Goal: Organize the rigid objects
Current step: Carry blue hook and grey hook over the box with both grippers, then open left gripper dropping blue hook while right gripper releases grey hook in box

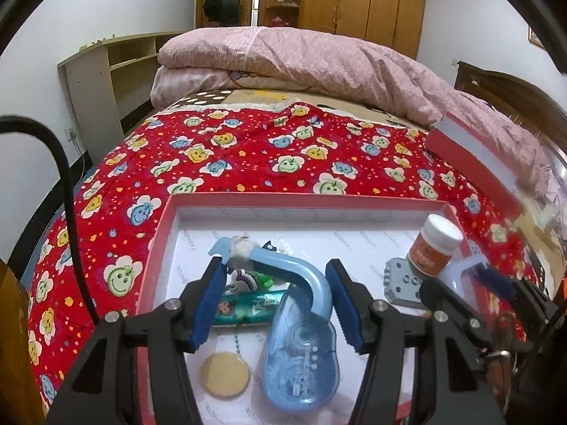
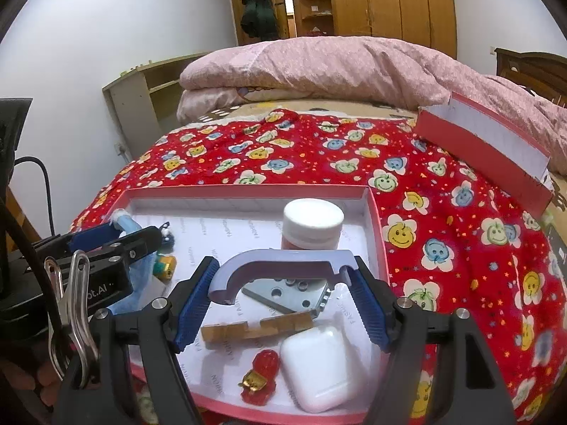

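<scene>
Both tools are gripping curved pieces over the pink tray (image 2: 375,219): left tool (image 1: 276,304) a blue one, right tool (image 2: 283,304) a lavender one, crowding the white-capped jar (image 2: 312,225).

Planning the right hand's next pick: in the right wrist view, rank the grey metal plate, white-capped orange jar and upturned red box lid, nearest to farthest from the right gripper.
1. Grey metal plate, just beyond the right gripper.
2. White-capped orange jar, farther back in the tray.
3. Upturned red box lid, far right on the bedspread.
</scene>
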Motion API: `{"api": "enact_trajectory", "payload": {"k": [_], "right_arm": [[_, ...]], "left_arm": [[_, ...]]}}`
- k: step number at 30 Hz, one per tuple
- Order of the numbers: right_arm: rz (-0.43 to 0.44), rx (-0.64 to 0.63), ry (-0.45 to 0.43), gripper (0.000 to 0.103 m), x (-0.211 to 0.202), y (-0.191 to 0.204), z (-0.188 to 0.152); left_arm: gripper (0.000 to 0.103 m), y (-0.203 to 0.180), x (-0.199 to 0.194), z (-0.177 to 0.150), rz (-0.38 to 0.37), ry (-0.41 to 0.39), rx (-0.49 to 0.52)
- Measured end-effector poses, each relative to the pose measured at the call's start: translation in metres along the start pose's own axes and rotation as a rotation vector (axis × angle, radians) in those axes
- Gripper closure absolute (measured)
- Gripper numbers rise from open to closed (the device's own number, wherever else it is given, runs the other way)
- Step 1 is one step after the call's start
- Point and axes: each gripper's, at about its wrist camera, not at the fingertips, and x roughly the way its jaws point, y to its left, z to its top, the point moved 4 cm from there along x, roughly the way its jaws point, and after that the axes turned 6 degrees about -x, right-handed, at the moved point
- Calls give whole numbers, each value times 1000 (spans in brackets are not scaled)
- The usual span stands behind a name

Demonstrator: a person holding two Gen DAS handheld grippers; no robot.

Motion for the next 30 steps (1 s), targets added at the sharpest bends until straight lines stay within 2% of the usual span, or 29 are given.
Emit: {"api": "enact_trajectory", "payload": {"k": [13, 21, 23, 25, 30], "right_arm": [[4, 11, 25, 28, 15, -2, -3], [24, 22, 19, 27, 15, -3, -2], [33, 27, 18, 26, 14, -3, -2], [35, 31, 10, 18, 10, -3, -2], [35, 16, -26, 16, -2, 1, 1]], "left_arm": [[43, 2, 13, -1, 1, 29, -5], [34, 3, 10, 0, 14, 27, -10], [34, 3, 7, 0, 17, 23, -8], [32, 3, 3, 0, 19, 16, -7], [30, 3, -10, -1, 26, -1, -2]]}}
